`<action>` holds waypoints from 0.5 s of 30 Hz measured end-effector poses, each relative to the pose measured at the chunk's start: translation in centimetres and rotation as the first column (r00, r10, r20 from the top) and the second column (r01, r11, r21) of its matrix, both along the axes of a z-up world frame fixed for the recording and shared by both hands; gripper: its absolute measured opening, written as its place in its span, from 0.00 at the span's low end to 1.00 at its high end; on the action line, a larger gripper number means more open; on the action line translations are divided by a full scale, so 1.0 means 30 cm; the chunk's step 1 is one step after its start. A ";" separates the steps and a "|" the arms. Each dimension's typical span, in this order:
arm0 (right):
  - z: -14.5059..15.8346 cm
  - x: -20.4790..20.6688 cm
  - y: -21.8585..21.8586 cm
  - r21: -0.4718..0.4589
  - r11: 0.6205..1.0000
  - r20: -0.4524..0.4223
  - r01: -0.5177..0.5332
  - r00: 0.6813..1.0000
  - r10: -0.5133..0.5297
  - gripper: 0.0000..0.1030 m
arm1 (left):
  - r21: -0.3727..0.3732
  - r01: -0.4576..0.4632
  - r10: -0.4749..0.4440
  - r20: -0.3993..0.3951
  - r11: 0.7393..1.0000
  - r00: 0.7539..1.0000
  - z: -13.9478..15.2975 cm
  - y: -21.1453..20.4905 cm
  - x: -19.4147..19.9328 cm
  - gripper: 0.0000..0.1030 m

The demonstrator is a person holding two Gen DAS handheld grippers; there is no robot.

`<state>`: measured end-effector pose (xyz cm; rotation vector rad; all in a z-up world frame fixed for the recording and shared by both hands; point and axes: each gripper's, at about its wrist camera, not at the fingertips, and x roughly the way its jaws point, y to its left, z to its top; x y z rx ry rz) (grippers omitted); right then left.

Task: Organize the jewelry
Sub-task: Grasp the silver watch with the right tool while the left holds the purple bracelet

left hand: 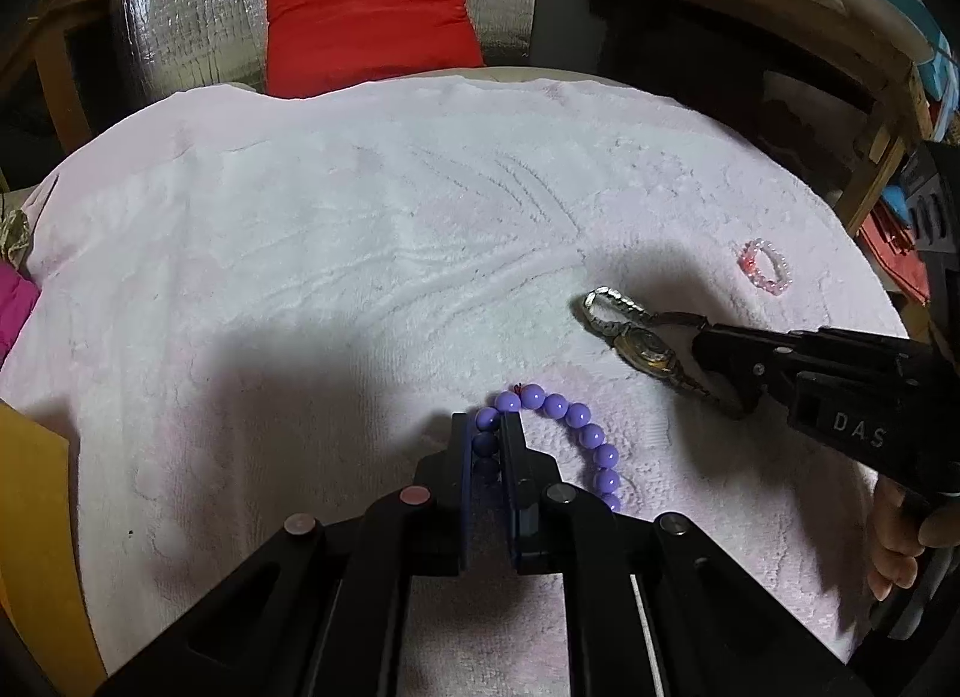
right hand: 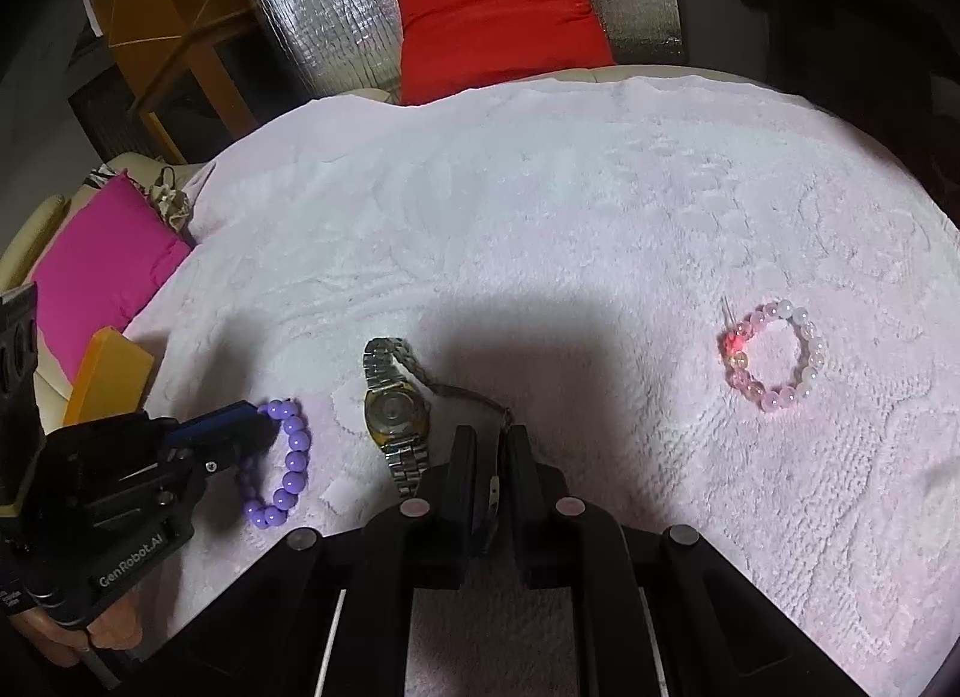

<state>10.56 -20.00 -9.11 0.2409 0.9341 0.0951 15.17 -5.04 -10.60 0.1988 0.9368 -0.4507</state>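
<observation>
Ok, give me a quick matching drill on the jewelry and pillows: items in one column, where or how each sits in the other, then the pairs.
Items:
1. purple bracelet
2. watch
3. pink bracelet
4. red pillow

States:
A. lies free on the towel, no gripper on it
B. strap pinched by the right gripper
C. beyond the towel's far edge
D. beads pinched by the left gripper

Pairs: 1-D, 2-B, 3-A, 4-C
</observation>
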 end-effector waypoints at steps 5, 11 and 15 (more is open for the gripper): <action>-0.003 -0.002 -0.003 -0.006 1.000 -0.007 0.009 1.000 -0.010 0.07 | 0.036 -0.023 0.023 0.010 0.999 1.000 -0.003 0.005 0.002 0.10; -0.011 0.009 0.003 -0.001 1.000 -0.010 0.030 1.000 -0.030 0.08 | 0.085 -0.045 0.043 0.027 0.995 0.999 -0.011 0.003 -0.002 0.28; -0.013 0.004 0.010 -0.019 0.999 -0.003 0.027 1.000 -0.027 0.08 | 0.099 -0.041 0.038 0.040 0.994 0.999 -0.011 -0.002 -0.007 0.28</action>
